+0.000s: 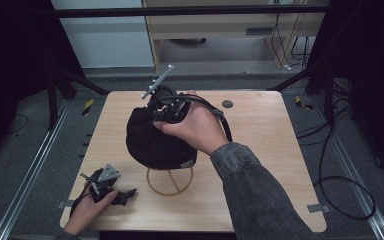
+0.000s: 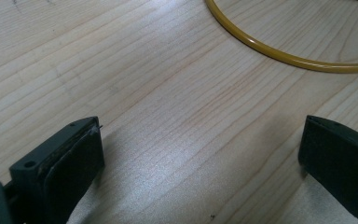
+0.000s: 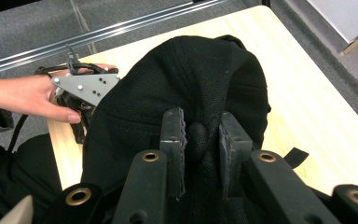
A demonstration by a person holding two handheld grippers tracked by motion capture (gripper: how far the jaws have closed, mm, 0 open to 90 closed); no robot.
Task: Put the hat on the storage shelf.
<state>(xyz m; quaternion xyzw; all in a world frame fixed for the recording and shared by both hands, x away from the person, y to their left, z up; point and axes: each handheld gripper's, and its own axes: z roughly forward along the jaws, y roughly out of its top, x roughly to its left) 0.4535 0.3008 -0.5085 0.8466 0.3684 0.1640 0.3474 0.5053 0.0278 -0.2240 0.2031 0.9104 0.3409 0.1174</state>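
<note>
The right gripper (image 3: 202, 140) has its two jaws pinched on a fold of fabric at the crown of a black cap (image 3: 186, 79), a small bulge of cloth squeezed between the pads; in the high view the right hand (image 1: 196, 127) grips that gripper (image 1: 166, 107) on top of the cap (image 1: 155, 140), near the middle of the wooden table (image 1: 260, 150). The cap sits above a yellow wire ring stand (image 1: 170, 181), covering its upper part, with the round base of the stand resting on the table just in front of the cap. The cap is dark, woven, softly domed, and a small pale tag shows at its lower edge in the high view. The left gripper (image 1: 107, 186) lies low at the table's near left corner under the left hand (image 1: 87, 210), well apart from the cap; its jaws stand wide with bare wood between them, and the yellow ring (image 2: 279, 53) curves across the table beyond its pads (image 2: 74, 158)
</note>
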